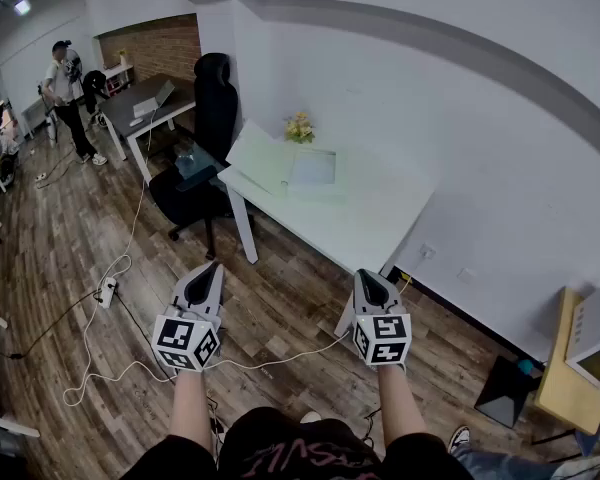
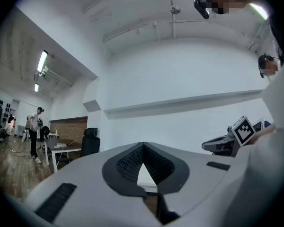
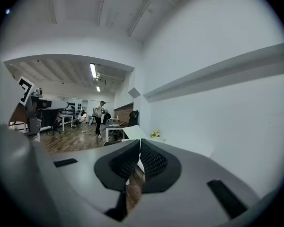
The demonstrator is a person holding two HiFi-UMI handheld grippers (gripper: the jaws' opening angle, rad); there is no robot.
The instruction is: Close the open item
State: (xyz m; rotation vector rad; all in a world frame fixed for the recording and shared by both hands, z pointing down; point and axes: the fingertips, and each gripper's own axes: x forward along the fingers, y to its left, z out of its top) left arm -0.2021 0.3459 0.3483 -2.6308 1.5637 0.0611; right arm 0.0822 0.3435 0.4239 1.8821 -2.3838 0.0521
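On the white table [image 1: 365,223] ahead lies a flat white open item [image 1: 290,165], its lid [image 1: 258,155] raised and leaning left over the base. The same white lid [image 3: 131,132] shows just beyond the right jaws in the right gripper view. My left gripper [image 1: 208,271] and right gripper [image 1: 368,280] hang side by side over the wooden floor, well short of the table. Both are shut with nothing between the jaws. The left gripper [image 2: 143,148] points toward the table edge. The right gripper [image 3: 139,145] points along the wall.
A small yellow flower pot [image 1: 300,127] stands behind the open item. A black office chair [image 1: 206,143] stands at the table's left end. White cables and a power strip [image 1: 107,292] lie on the floor at left. A person [image 1: 70,96] stands far left by another desk [image 1: 145,104]. A wooden cabinet [image 1: 564,368] is at right.
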